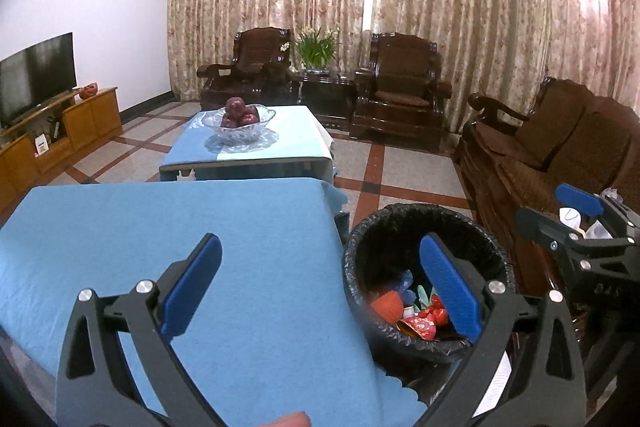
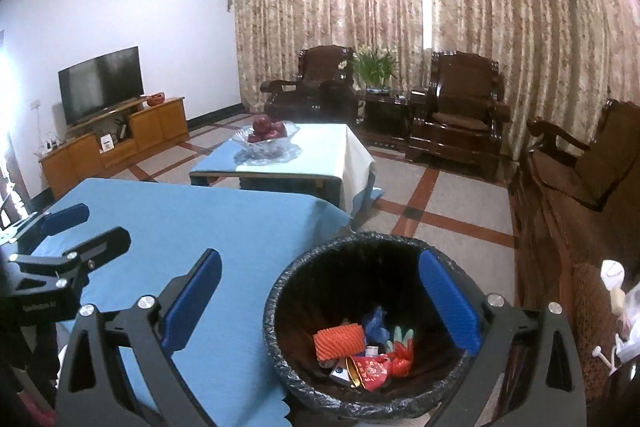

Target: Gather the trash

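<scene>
Left gripper [image 1: 320,291] spread wide, empty, over the blue tablecloth [image 1: 168,227], right gripper [image 2: 320,303] likewise released above the black-lined bin [image 2: 280,311], trash [image 2: 356,351] (red wrappers, blue scraps) lay inside, beside the table.

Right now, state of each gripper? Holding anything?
Left gripper: jaws open, holding nothing, over the table edge and trash bin.
Right gripper: jaws open, holding nothing, above the bin.
</scene>
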`<state>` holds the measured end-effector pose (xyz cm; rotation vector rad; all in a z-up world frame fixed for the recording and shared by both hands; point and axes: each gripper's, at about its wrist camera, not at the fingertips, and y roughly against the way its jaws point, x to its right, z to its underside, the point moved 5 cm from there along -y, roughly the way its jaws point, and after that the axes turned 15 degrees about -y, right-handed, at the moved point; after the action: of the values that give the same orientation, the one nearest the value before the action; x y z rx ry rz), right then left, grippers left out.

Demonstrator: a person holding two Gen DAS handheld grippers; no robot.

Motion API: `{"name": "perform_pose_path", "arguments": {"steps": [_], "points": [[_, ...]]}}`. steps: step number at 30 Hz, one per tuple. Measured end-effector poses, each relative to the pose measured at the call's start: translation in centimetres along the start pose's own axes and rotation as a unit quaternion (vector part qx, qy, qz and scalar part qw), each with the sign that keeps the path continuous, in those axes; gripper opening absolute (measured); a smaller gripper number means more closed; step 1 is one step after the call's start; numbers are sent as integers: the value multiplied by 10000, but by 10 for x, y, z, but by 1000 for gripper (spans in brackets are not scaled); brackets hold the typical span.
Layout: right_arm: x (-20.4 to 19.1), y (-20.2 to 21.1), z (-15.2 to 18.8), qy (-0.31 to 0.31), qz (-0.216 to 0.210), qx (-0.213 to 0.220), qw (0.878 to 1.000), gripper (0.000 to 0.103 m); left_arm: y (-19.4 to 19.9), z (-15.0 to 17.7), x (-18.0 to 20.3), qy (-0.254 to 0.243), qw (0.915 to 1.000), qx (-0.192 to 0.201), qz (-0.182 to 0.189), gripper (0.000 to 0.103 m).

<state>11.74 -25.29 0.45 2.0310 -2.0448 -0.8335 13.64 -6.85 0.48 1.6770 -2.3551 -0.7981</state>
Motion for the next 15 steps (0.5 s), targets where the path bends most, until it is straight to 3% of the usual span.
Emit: {"name": "perform_pose_path", "arguments": {"steps": [15], "points": [[-23, 17, 3, 175, -138, 104, 9997, 97, 26, -2, -12, 117, 9997, 160, -156, 97]]}}
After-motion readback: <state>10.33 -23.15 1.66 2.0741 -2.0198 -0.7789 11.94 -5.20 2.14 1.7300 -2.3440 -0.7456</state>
